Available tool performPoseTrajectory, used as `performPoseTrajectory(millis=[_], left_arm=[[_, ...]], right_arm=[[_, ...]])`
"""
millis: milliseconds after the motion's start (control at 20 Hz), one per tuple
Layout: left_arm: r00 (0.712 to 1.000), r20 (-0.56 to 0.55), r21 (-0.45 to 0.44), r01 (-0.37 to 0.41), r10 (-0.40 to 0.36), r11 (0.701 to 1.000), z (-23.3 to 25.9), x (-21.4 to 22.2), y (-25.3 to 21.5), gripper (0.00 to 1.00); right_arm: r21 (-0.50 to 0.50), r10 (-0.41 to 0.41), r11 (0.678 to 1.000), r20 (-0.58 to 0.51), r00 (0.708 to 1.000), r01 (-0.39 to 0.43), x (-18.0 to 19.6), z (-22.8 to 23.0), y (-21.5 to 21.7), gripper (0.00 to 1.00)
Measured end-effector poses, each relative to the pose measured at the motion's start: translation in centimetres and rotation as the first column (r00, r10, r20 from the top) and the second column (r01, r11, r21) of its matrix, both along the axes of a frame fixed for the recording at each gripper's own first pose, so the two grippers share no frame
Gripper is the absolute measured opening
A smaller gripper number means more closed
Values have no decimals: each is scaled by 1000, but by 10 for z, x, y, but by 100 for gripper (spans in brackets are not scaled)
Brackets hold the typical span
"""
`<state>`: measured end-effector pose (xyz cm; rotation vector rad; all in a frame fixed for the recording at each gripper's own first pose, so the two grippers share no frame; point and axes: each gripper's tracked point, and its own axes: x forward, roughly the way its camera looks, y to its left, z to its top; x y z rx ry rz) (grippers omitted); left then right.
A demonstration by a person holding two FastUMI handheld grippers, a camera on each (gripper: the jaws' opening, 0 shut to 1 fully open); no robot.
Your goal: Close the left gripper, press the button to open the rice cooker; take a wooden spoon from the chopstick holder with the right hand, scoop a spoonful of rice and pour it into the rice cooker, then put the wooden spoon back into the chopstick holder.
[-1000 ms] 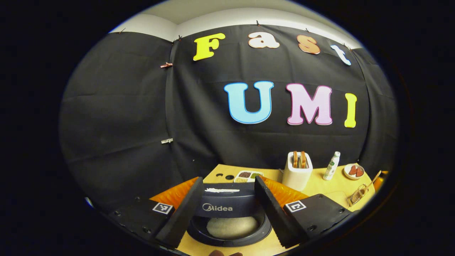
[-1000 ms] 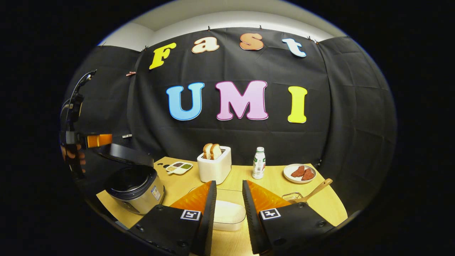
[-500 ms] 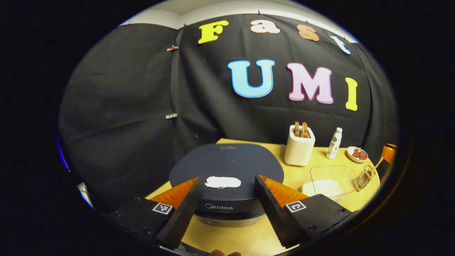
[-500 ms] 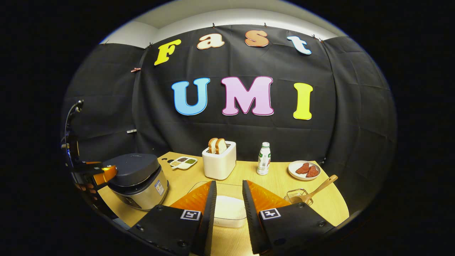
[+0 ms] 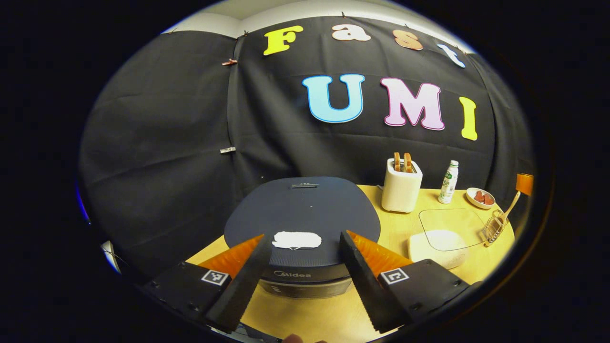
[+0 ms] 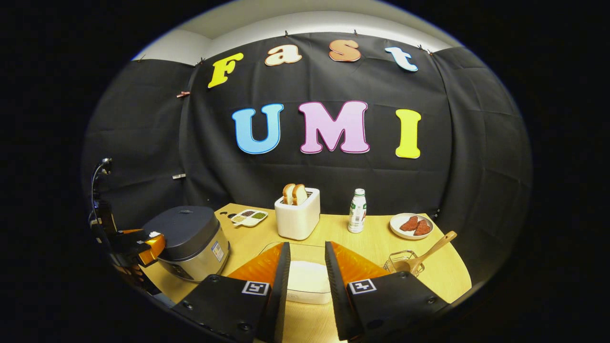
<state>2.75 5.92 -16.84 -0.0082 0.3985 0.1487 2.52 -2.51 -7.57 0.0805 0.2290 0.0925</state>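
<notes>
The left gripper (image 5: 305,236) has its fingers well apart, one to each side of the white patch (image 5: 296,239) at the front edge of the rice cooker (image 5: 302,205); I take that patch for the button, though from this angle I can't be sure; the fingers hover just in front of the lid and don't seem to touch it. The lid lies flat and shut. From the right gripper view the same gripper sits at the cooker's front rim, a hand half hidden behind it.

The right gripper (image 6: 307,245) is also spread and holds nothing; it hangs above the clear box of rice (image 6: 307,281) on the table (image 6: 371,243). Farther out to its right the wooden spoon (image 6: 426,252) leans in the wire chopstick holder (image 6: 400,262), bowl down, handle slanting up and away; a toaster (image 6: 298,219), a bottle (image 6: 357,212) and a plate (image 6: 412,226) stand behind, well apart from the work.

With the lid down and the spoon in its holder, I'd judge the opening step is the one in hand; the left fingers need to come together first, then push down squarely on the patch until the lid springs; a spread pair would straddle the button and miss. Only then does the right hand go for the spoon handle.
</notes>
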Motion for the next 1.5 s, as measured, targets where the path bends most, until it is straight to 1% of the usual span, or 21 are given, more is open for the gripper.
performPoseTrajectory(millis=[250,300,400,450,550,600,700,750,800,850,900,1000,1100,1200,1350,1500], left_arm=[[1000,7,-4,-2,3,1000,4,2,-1,100],[1000,-3,13,1,-1,1000,4,2,-2,99],[1000,18,67,6,-8,998,20,2,-3,98],[999,50,83,12,-16,996,32,2,-6,94],[991,130,106,20,-34,994,64,1,-13,94],[984,172,113,28,-47,993,81,0,-18,95],[968,244,118,36,-64,992,114,-3,-25,95],[958,278,119,38,-70,992,129,-6,-27,95],[952,296,112,42,-74,993,138,-8,-30,96],[951,299,98,44,-71,994,144,-11,-32,97],[951,301,77,46,-67,996,147,-14,-33,97],[948,310,38,65,-74,997,151,-21,-39,96],[948,307,38,69,-77,997,148,-24,-35,97],[948,312,43,49,-60,998,149,-27,-23,97],[947,320,14,30,-33,999,152,-29,-12,97],[948,319,26,19,-26,999,151,-31,-1,96]], right_arm=[[-1,-5,1000,16,1000,5,-2,7,-1,46],[-1,-9,1000,17,1000,9,-3,8,-1,46],[2,-15,1000,16,1000,15,-5,10,-1,46],[4,-18,1000,16,1000,18,-6,10,-1,46],[-2,-18,1000,11,1000,18,-9,10,0,46],[-8,-21,1000,12,1000,21,-11,11,0,49],[-13,-34,999,22,999,34,-13,17,-1,51],[-9,-37,999,25,999,37,-14,19,1,56],[-8,-43,999,25,999,43,-14,19,1,70],[-5,-49,999,27,998,49,-14,21,2,80],[-2,-53,999,25,998,53,-15,22,4,87],[-2,-60,998,30,998,60,-17,25,8,87],[2,-60,998,29,998,60,-17,23,15,87],[3,-57,998,32,998,57,-19,25,22,87],[3,-56,998,35,998,56,-19,25,31,87],[10,-59,998,37,998,58,-18,25,38,87]])
